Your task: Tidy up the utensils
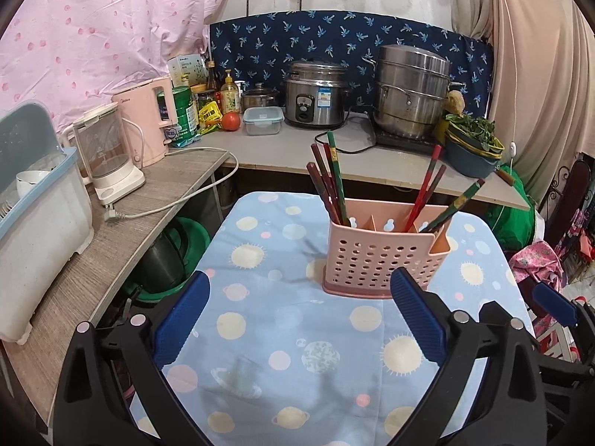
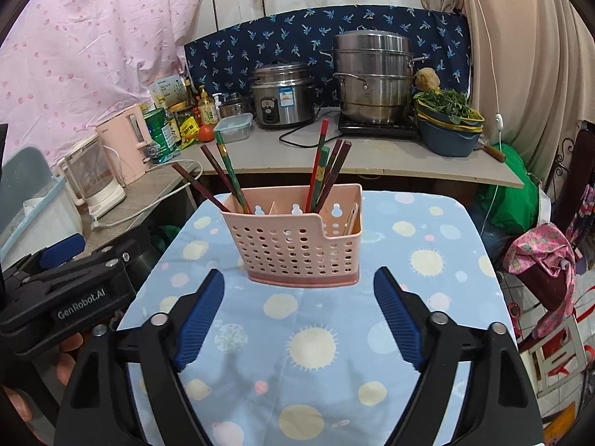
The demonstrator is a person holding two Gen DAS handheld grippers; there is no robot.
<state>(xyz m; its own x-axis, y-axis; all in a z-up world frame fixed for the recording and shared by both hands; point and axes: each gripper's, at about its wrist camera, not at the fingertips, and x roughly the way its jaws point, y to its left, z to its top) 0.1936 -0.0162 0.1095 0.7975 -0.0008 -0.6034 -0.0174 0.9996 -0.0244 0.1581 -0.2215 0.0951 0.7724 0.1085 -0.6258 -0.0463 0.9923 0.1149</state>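
A pink perforated utensil holder [image 1: 379, 260] [image 2: 297, 238] stands upright on a small table with a blue planet-print cloth [image 1: 290, 334] [image 2: 319, 353]. Several red, brown and green chopsticks [image 1: 331, 182] [image 2: 323, 171] lean in its compartments, some at the left end [image 2: 219, 178] and some further right [image 1: 431, 193]. My left gripper [image 1: 301, 290] is open just short of the holder, nothing between its blue pads. My right gripper [image 2: 299, 284] is open too, empty, facing the holder's front. The left gripper's black body [image 2: 74, 290] shows at the left in the right wrist view.
A counter behind holds a rice cooker [image 1: 316, 96], a stacked steel pot [image 1: 412, 93], a bowl of greens [image 1: 472, 145], bottles, a tomato, a pink kettle [image 1: 148, 119] and a clear kettle [image 1: 108, 160]. A dish rack [image 1: 37, 215] sits left. Clothes and bags crowd the right.
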